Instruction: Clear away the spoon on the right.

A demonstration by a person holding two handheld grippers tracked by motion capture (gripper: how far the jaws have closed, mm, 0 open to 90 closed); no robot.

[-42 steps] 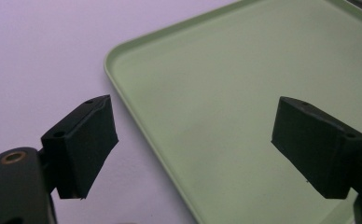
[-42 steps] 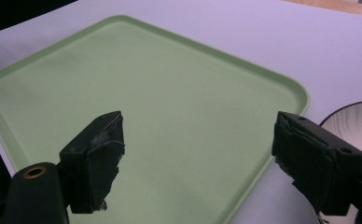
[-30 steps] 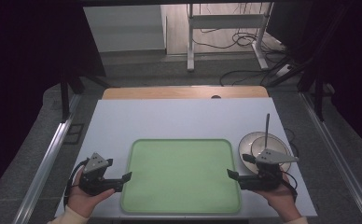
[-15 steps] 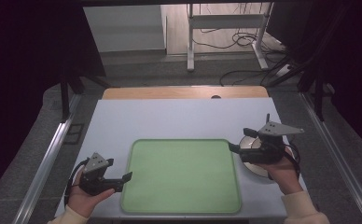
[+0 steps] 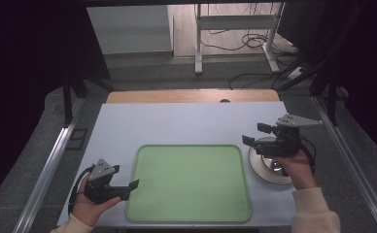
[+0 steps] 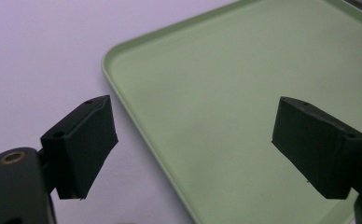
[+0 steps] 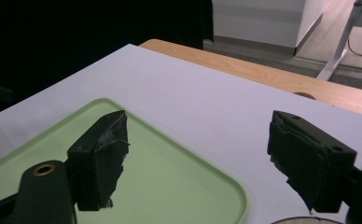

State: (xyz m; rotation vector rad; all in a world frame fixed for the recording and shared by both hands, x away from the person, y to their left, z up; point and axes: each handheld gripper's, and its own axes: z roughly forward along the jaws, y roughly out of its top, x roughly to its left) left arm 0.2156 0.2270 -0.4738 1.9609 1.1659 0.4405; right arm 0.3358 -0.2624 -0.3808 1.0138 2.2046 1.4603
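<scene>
A pale green tray [image 5: 191, 182] lies flat on the white table. It lies bare in the left gripper view [image 6: 226, 93] and the right gripper view [image 7: 170, 186]. My left gripper [image 5: 130, 188] rests at the tray's near left corner, open, its jaws [image 6: 193, 149] straddling the rim with nothing between them. My right gripper [image 5: 255, 134] hovers above a round silvery plate [image 5: 266, 170] to the right of the tray. It points left over the tray's far right corner. Its jaws [image 7: 198, 161] stand open and empty and have just been closing slightly.
The white tabletop [image 5: 186, 124] stretches bare beyond the tray to a wooden strip [image 5: 191, 96] at its far edge. Past that are a dark floor, cables and desk legs [image 5: 198, 48]. The plate's rim [image 7: 305, 220] peeks in at the bottom of the right gripper view.
My right gripper has risen from beside the plate and moved away from me, now hovering over the plate's far side. The left gripper has stayed put.
</scene>
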